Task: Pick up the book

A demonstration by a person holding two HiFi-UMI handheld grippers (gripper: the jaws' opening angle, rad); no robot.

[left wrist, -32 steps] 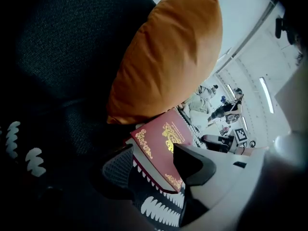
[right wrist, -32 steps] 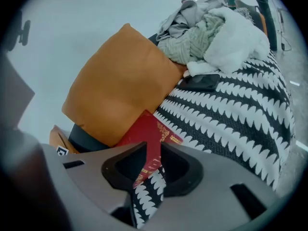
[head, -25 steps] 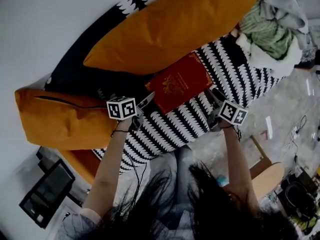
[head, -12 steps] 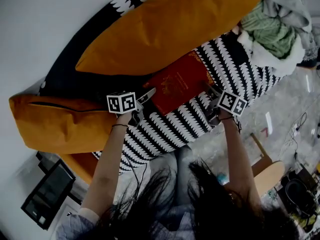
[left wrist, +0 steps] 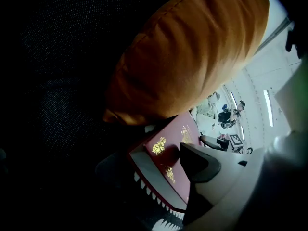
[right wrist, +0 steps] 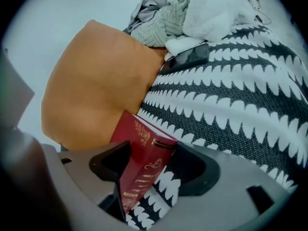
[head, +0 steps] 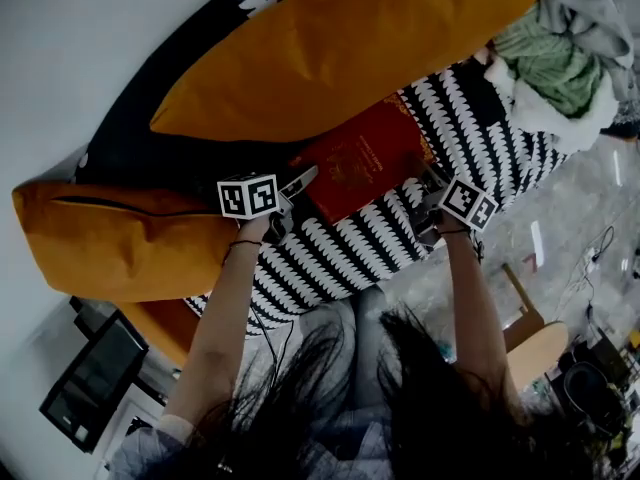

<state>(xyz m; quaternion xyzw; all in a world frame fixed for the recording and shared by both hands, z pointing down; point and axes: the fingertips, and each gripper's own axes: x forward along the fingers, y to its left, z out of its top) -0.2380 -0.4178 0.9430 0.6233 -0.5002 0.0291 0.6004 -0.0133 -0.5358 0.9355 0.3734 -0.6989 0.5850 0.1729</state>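
Since a second ago the left gripper (head: pixel 303 179) and the right gripper (head: pixel 426 185) have sunk a little and spread their jaws wider, while the red book (head: pixel 365 158) has stayed where it was. It lies on the black-and-white patterned cover (head: pixel 340 253), tucked against the lower edge of the big orange cushion (head: pixel 340 48); a second orange cushion (head: pixel 120 243) lies to the left and a heap of clothes (head: pixel 560 58) at the far right.

The book's cover bears gold ornaments and its spine gold lettering, too small to read. Each gripper's cube shows black-and-white square markers.

Both forearms reach up from the bottom of the head view, one to each end of the book, and both grippers tilt downward. Each has its jaws wide apart with a corner of the book between them; on the right, patterned cloth shows between the spine and one jaw
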